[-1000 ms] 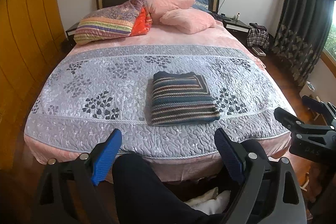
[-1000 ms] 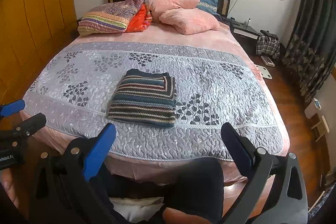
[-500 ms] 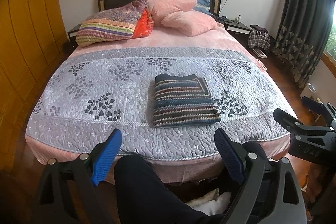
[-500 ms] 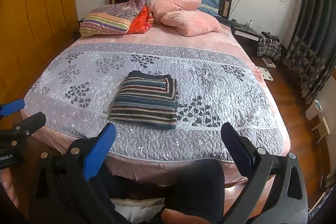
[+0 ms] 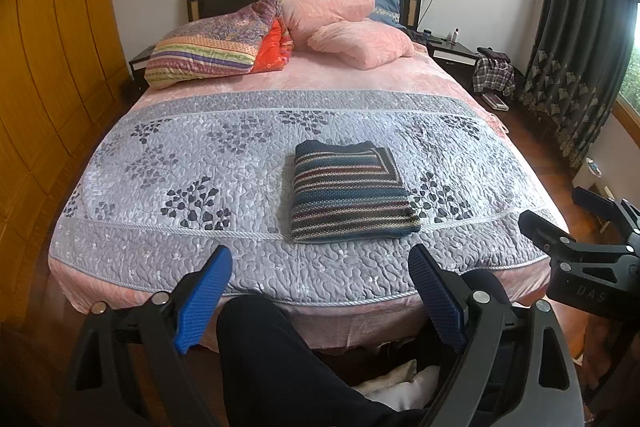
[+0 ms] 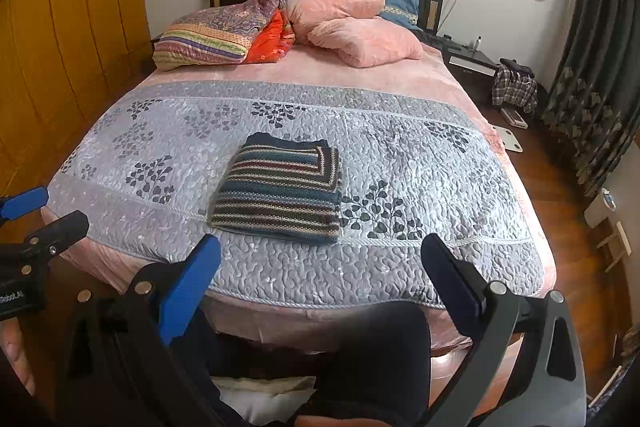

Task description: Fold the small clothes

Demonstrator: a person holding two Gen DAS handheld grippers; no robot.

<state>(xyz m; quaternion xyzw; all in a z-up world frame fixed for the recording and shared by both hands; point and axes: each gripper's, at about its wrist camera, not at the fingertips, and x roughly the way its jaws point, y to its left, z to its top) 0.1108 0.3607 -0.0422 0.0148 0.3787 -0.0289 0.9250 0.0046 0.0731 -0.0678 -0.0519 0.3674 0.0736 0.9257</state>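
On the grey quilted bedspread (image 5: 224, 163), near the foot of the bed, the striped knitted sweater (image 5: 348, 193) lies folded into a neat, flat rectangle, well apart from the pillows (image 5: 352, 27) at the headboard. Both the left tool (image 5: 320, 297) and the right tool (image 6: 320, 281) hang wide and empty off the foot edge, above the person's dark-trousered legs (image 5: 280, 359). The fold looks finished, so the likely risk is a careless touch: a finger snagging the loose knit would drag the top layer askew.
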